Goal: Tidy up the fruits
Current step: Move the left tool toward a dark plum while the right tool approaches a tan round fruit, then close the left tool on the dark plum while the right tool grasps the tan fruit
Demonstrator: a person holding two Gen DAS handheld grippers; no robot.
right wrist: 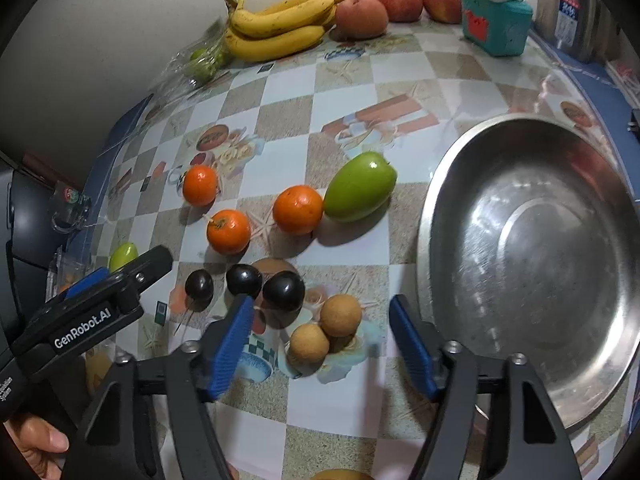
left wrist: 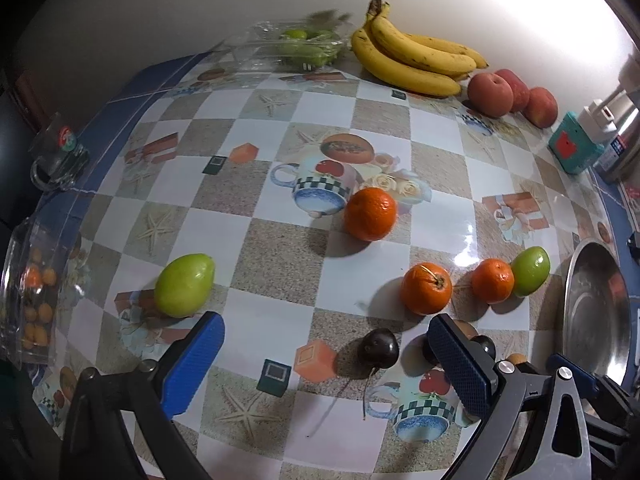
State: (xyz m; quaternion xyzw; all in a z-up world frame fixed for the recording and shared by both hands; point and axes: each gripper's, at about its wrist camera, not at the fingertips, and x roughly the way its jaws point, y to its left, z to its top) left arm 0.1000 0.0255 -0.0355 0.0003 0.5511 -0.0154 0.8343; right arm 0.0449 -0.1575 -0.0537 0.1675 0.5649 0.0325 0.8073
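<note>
Loose fruit lies on the patterned tablecloth. In the right wrist view, three oranges, a green fruit, three dark plums and two brown longans sit left of an empty steel bowl. My right gripper is open, its pads either side of the longans. In the left wrist view, my left gripper is open and empty above a dark plum, with a green fruit to its left and oranges ahead.
Bananas, three peaches and a clear box of green fruit stand along the back wall. A teal box and metal container are at back right. A glass mug and a clear box of small orange fruit sit at the left edge.
</note>
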